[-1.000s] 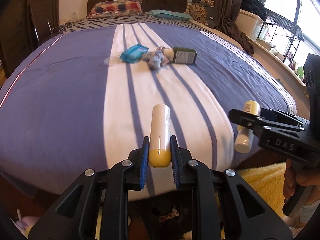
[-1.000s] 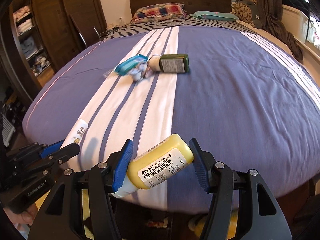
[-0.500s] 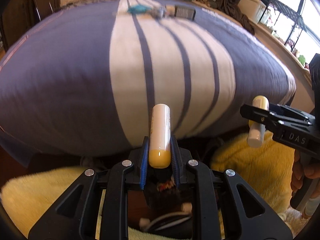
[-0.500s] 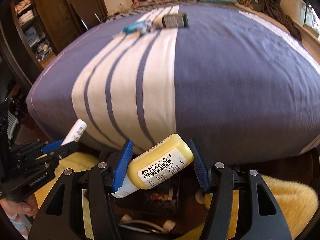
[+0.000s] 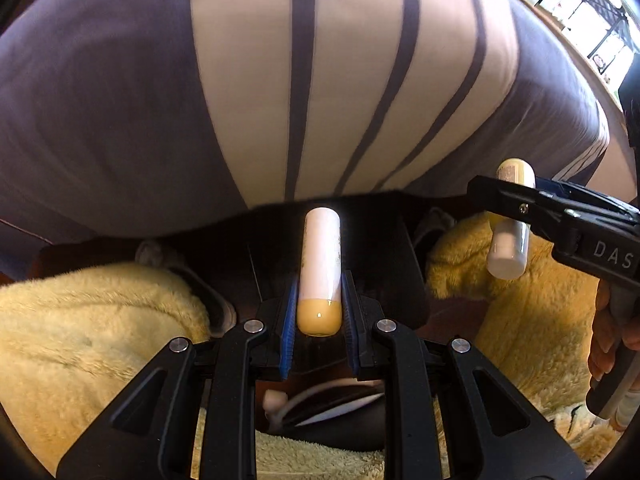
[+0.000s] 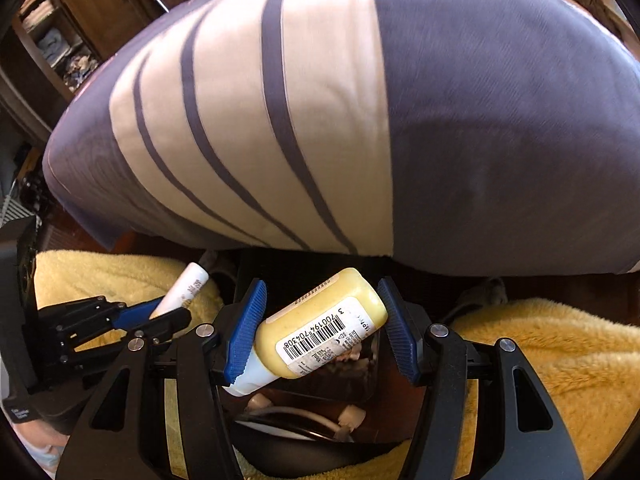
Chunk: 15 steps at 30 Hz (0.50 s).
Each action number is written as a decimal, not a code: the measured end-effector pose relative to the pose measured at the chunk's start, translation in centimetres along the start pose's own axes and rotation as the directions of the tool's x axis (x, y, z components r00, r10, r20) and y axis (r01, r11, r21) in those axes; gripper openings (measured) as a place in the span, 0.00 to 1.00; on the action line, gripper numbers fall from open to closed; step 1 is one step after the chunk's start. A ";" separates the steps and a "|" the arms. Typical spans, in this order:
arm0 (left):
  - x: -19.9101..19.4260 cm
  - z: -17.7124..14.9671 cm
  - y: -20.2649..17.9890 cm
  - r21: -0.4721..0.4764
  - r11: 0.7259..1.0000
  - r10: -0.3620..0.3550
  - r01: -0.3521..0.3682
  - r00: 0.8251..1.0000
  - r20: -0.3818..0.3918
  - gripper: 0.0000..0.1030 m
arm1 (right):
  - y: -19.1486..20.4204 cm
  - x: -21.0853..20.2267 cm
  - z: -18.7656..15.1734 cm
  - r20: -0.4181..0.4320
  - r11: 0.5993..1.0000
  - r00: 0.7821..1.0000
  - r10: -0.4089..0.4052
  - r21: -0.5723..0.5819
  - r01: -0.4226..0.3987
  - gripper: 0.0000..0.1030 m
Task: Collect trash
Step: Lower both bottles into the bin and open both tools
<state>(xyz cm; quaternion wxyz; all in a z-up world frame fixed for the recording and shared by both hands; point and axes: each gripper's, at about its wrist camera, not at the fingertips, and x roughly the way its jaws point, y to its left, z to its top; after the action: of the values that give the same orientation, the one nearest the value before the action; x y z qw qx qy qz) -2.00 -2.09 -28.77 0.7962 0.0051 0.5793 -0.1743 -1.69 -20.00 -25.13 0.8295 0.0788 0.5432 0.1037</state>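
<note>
I hold white tube with yellow cap [image 5: 320, 268] pinched in left gripper [image 5: 319, 320], yellow barcode bottle [image 6: 320, 326] clamped in right gripper [image 6: 322, 330], above dark bin [image 6: 360, 372] near bed; dropping left, more trash on far bedspread [image 6: 500, 120].

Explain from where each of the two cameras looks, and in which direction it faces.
Left wrist: sits on the left gripper, faces the bed's foot and the yellow rug; shows its fingers on a white tube and a hand.
Right wrist: sits on the right gripper, facing likewise; shows its fingers on a yellow bottle.
Shared: each shows the other gripper, the bed, rug and dark bin.
</note>
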 end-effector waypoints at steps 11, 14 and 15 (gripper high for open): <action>1.8 -0.2 0.2 -0.010 1.000 -0.030 0.029 0.997 -0.070 0.19 | -0.6 2.3 0.3 -0.043 0.999 0.998 0.037 0.028 -0.036 0.57; 1.7 -0.1 0.3 -0.016 0.999 -0.037 0.036 0.997 -0.068 0.20 | -0.3 2.3 0.4 -0.042 0.998 0.998 0.042 0.037 -0.041 0.57; 1.6 -0.1 0.3 -0.017 0.999 -0.035 0.034 0.997 -0.065 0.21 | -0.3 2.3 0.5 -0.039 0.998 0.998 0.044 0.037 -0.042 0.57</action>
<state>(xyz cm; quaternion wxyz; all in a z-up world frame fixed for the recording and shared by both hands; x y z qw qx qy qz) -1.56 -2.22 -30.34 0.7737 -0.0056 0.6064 -0.1833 -0.31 -19.70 -27.05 0.8146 0.1032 0.5594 0.1132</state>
